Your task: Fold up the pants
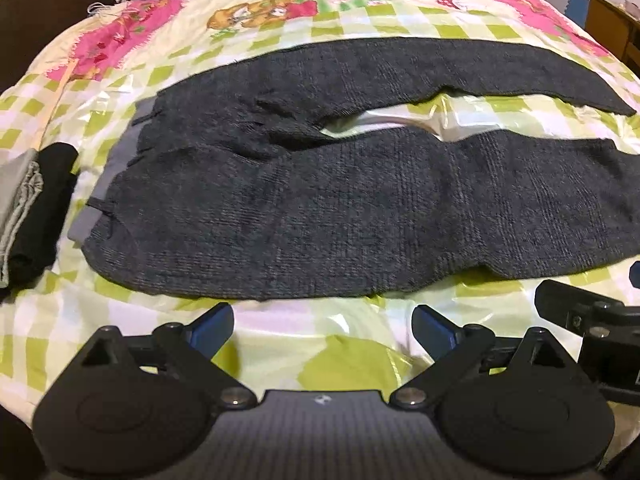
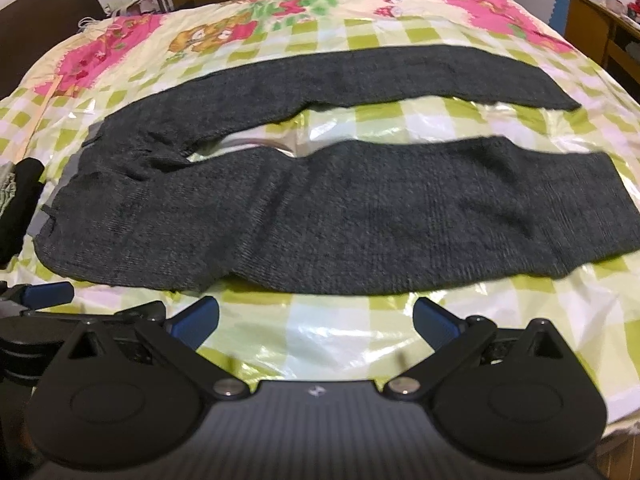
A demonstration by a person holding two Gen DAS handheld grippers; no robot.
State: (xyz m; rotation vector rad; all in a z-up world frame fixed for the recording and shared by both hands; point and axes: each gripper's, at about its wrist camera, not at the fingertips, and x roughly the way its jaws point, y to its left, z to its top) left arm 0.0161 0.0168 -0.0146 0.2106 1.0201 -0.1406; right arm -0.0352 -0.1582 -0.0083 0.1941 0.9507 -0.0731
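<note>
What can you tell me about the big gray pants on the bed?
The pants are dark charcoal gray and look like a thick, fuzzy knit. They lie flat and unfolded on the checkered bedspread, waist to the left, legs stretching right with a gap of bedspread between them. A lighter gray waistband with small dark loops edges the left end. The fabric bunches a little where the legs meet. Neither gripper touches them.

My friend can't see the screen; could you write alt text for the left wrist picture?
Dark grey pants lie flat, legs apart, on a bed with a green-checked cartoon cover, waistband at left. The open left gripper hovers near their front edge, holding nothing, with folded dark clothes at far left.
</note>
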